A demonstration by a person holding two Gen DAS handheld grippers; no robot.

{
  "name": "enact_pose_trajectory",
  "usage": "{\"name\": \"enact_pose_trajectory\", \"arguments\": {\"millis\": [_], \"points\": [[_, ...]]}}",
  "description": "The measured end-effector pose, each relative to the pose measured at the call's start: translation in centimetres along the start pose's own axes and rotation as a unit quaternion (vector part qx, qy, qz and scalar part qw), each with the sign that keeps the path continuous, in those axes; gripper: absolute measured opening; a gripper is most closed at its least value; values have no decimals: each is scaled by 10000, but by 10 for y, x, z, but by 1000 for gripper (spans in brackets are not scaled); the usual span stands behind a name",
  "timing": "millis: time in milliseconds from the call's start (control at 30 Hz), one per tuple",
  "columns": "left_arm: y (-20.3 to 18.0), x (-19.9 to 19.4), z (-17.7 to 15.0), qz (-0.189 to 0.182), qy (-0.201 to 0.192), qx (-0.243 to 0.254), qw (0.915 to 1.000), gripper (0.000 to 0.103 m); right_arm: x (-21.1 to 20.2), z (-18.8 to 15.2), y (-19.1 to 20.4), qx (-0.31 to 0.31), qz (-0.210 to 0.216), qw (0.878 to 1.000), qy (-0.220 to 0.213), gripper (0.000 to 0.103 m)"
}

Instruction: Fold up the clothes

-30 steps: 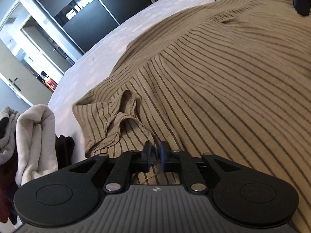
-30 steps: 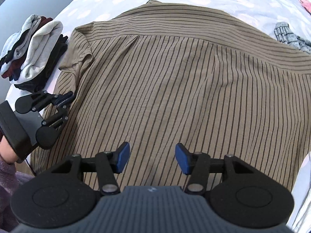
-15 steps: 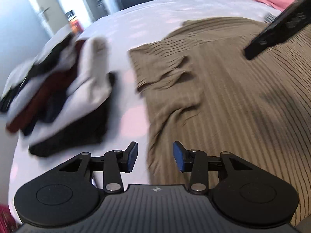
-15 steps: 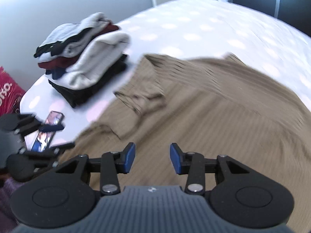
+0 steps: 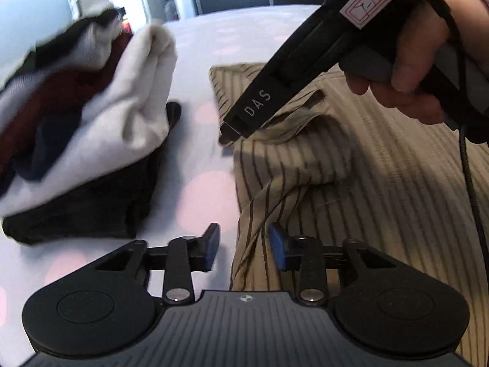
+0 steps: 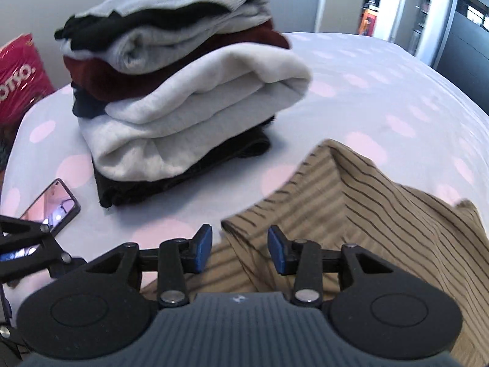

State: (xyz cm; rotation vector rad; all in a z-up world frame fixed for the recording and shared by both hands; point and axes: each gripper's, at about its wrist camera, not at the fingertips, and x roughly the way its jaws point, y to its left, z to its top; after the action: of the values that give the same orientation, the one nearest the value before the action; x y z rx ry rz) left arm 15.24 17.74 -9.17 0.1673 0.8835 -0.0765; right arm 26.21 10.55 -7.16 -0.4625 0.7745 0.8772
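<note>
Over striped shirt (image 5: 382,183), "DAS"-marked right tool (image 6: 238,249) apart; left tool (image 5: 244,244) closing, unclamped.

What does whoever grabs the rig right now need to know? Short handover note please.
Left gripper: jaws closing around the striped shirt's bunched side edge, pads not yet pressing.
Right gripper: open, holding nothing, over the shirt's edge near its sleeve.
Shirt lies spread on the dotted bedsheet, not folded yet.
Folded stack sits beside it, phone near the stack.
Left: grip the edge, fold the shirt, add it to the stack.
</note>
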Motion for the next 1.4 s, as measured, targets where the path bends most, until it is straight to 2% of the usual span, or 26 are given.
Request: {"name": "enact_pose_trajectory", "arguments": {"millis": [67, 133, 167, 267, 333, 400, 533, 633, 733, 867, 933, 1033, 1067, 1167, 1200, 1300, 1400], "points": [[7, 7, 1, -124, 144, -267, 9995, 19, 12, 3, 2, -164, 23, 9999, 42, 45], [11, 8, 3, -213, 142, -439, 9987, 16, 21, 3, 4, -286, -30, 9995, 93, 47], [12, 8, 5, -234, 134, -508, 9983, 13, 24, 2, 4, -301, -72, 9995, 94, 43], [17, 7, 9, -364, 144, -749, 9964, 11, 24, 5, -7, -154, -67, 9999, 33, 5], [21, 6, 11, -440, 153, -906, 9948, 11, 15, 11, -18, 48, -14, 9999, -110, 5], [25, 5, 12, -449, 176, -1040, 9934, 6, 3, 21, -30, 249, 39, 9993, -282, 3], [33, 4, 12, -461, 217, -1298, 9902, 6, -32, 42, -62, 759, 35, 9940, -789, 2], [34, 8, 10, -406, 231, -1325, 9901, 6, -55, 44, -86, 1032, -179, 9898, -971, 2], [33, 10, 9, -353, 260, -1299, 9906, 5, -63, 34, -110, 1181, -632, 9870, -889, 2], [34, 13, 7, -336, 270, -1291, 9907, 5, -45, 9, -148, 1788, -1186, 9758, -423, 2], [33, 15, 8, -322, 274, -1261, 9911, 5, -36, -2, -159, 1987, -1364, 9703, -221, 5], [31, 16, 10, -291, 287, -1144, 9926, 5, -30, -15, -168, 2247, -1473, 9632, -33, 24], [29, 17, 10, -270, 281, -1086, 9933, 5, -36, -16, -164, 2211, -1441, 9645, -130, 31], [21, 18, 10, -211, 285, -908, 9952, 5, -44, -3, -159, 2063, -1081, 9719, -358, 31], [19, 19, 11, -184, 293, -857, 9957, 5, -42, 4, -157, 1989, -861, 9755, -379, 36], [15, 22, 12, -120, 325, -738, 9967, 5, -27, 24, -141, 1536, -384, 9869, -300, 51], [12, 23, 11, -82, 331, -680, 9971, 5, 1, 39, -126, 1058, -357, 9937, -108, 52]]}}
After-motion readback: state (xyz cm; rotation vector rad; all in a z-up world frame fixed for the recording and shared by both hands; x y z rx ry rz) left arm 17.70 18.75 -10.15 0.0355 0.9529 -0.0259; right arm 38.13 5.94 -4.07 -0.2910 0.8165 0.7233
